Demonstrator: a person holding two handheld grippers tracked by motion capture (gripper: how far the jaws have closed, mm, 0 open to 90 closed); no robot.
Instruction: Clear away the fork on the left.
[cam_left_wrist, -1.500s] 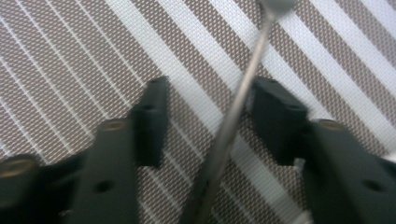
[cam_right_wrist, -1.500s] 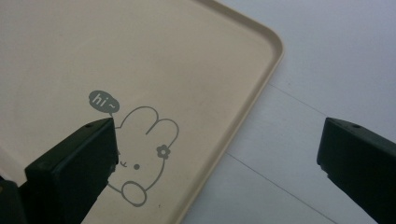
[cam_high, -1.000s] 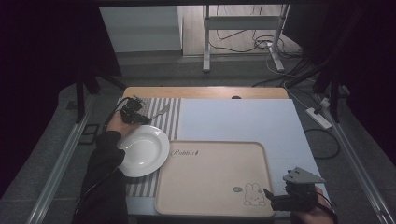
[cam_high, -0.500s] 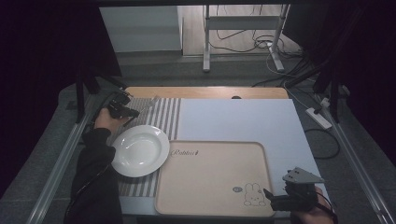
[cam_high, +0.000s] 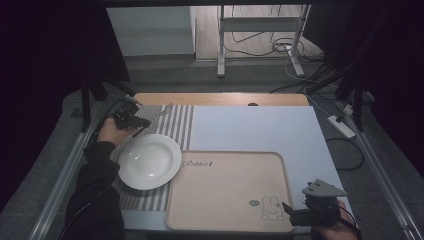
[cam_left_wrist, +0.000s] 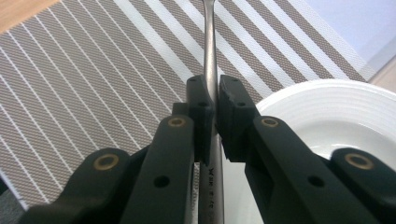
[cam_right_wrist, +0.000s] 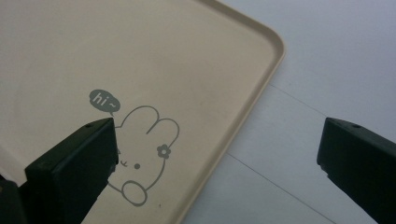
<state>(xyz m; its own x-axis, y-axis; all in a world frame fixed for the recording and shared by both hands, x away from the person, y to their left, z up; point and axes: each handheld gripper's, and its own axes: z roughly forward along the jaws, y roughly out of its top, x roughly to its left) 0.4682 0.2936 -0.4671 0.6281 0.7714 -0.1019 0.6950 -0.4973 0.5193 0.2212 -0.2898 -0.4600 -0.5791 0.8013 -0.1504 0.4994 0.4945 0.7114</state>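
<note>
Left gripper (cam_left_wrist: 211, 114) is clamped on a slim metal utensil handle (cam_left_wrist: 209, 51), jaws pinched tight on it; from the high view I see it at the far left of the table, over the striped placemat (cam_high: 172, 122) just beyond the white plate (cam_high: 149, 161). I can make out stamped lettering low on the handle in the left gripper view, but it's too blurred for me to read. My right gripper (cam_right_wrist: 217, 163) hangs with its jaws spread wide and nothing between them, at the near right corner of the beige tray (cam_high: 227, 192). The tray carries a rabbit drawing (cam_right_wrist: 142, 154) with a speech bubble reading "hi~", and "Rabbit" is printed at its far left corner
</note>
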